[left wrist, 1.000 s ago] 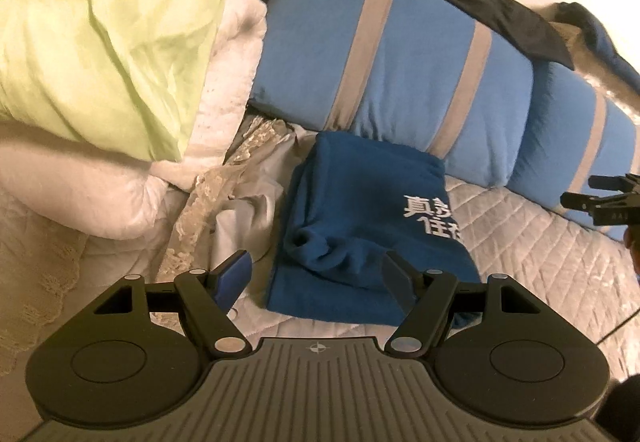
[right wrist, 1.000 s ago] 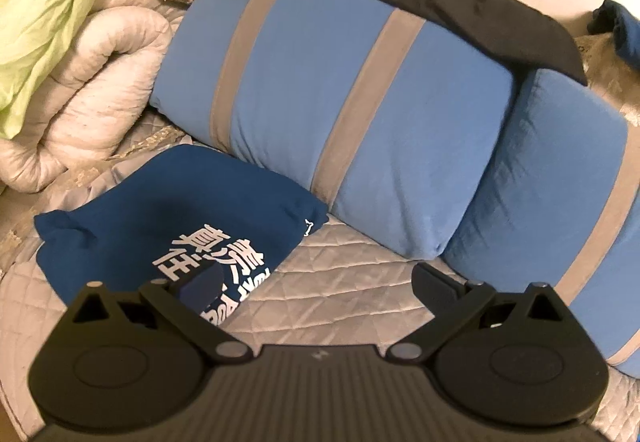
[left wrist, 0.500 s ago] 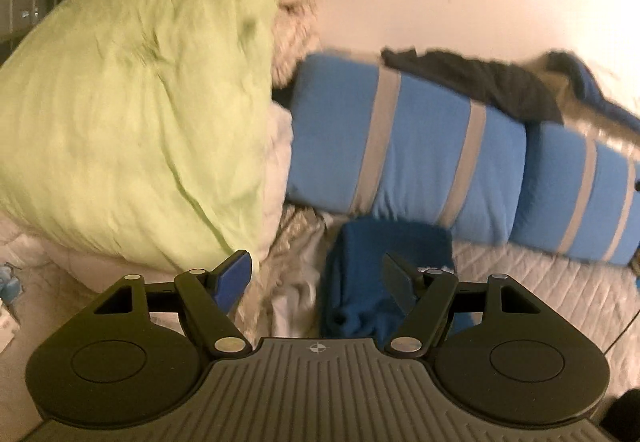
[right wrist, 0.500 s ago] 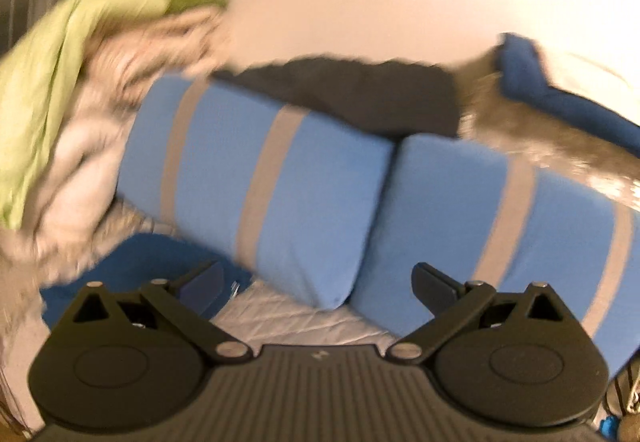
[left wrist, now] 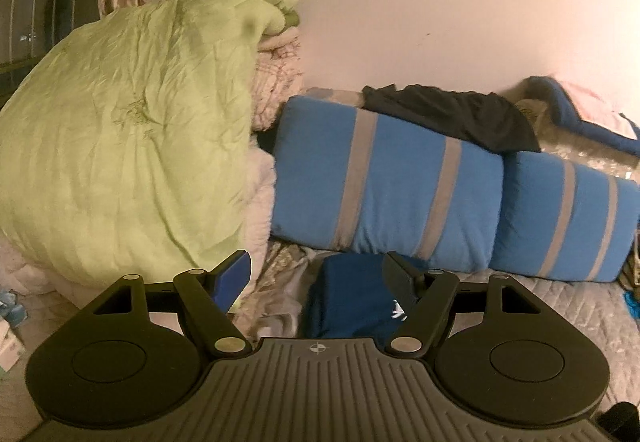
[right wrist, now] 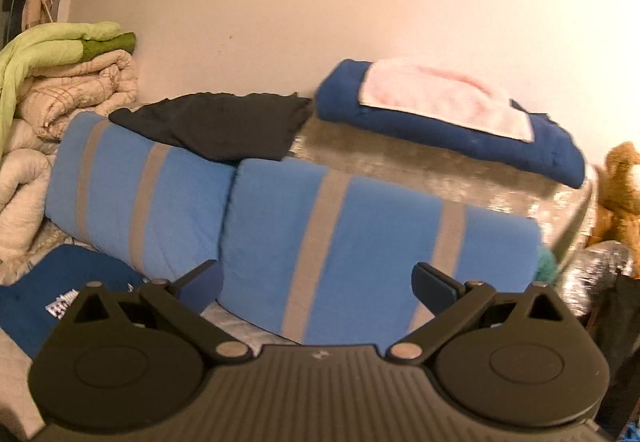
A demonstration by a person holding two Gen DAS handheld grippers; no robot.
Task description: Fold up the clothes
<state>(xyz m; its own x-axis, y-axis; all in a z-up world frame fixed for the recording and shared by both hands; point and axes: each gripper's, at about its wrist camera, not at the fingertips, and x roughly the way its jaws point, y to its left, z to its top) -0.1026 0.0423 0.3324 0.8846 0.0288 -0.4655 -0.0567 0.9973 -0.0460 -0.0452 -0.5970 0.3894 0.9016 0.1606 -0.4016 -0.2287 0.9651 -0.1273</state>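
While both jaws stand wide and empty, the folded navy shirt rests on the bed below them.

Left wrist view: the left gripper (left wrist: 316,274) hangs over the navy shirt (left wrist: 348,298), which lies at six o'clock against the striped blue pillows (left wrist: 384,186), green quilt (left wrist: 120,146) crowding nine o'clock.
Right wrist view: the right gripper (right wrist: 316,282) faces the pillows; the shirt (right wrist: 60,282) sits at eight o'clock, a black garment (right wrist: 216,126) at eleven, likely next. The right hand looks nearer it.
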